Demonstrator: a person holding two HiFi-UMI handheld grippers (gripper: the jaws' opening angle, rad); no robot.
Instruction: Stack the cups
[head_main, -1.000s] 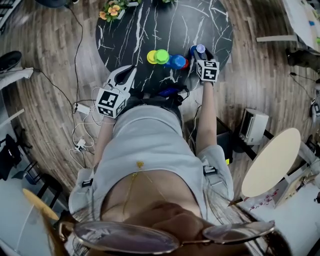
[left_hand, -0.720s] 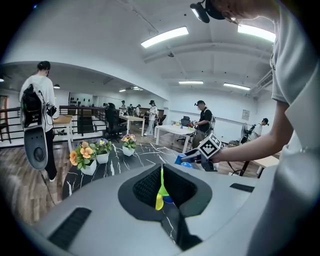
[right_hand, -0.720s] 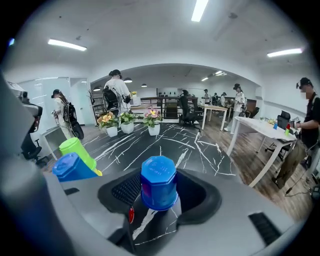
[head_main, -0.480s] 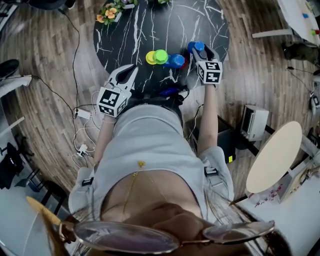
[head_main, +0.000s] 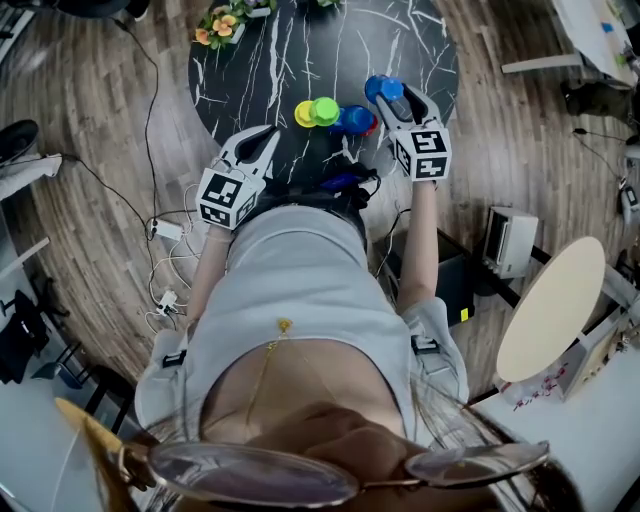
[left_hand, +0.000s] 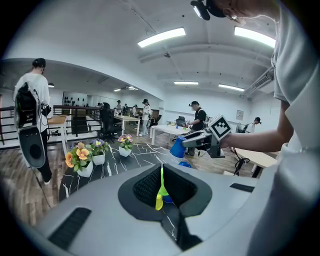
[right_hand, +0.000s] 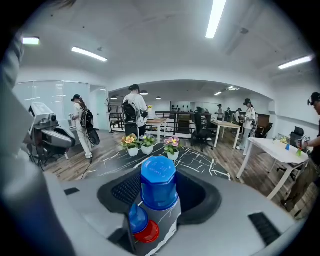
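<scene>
L gripper (head_main: 262, 140): jaws shut, nothing held. Tips over table rim, abt 7 o'clock of the table.
Flower pots (head_main: 222, 20): abt 10 o'clock on the table, partly cut off in head view.
Table (head_main: 410, 45): round, black w/ white veins. Far part cut off at top edge.
Yellow cup (head_main: 302, 114): near 6 o'clock rim, partly under the green cup. Only a sliver shows past the shut jaws in left gripper view.
Green cup (head_main: 323, 110): just right of it, overlapping.
Blue cup (head_main: 352, 121): next right, mouth down.
Red cup (head_main: 372, 125): mostly hidden behind the blue cup. Can't tell if nested or just touching.
Held blue cup (head_main: 378, 87): mouth down, lifted clear of the table, abt 4 o'clock.
R gripper (head_main: 398, 100): jaws wide, clamped on the held blue cup's sides.
</scene>
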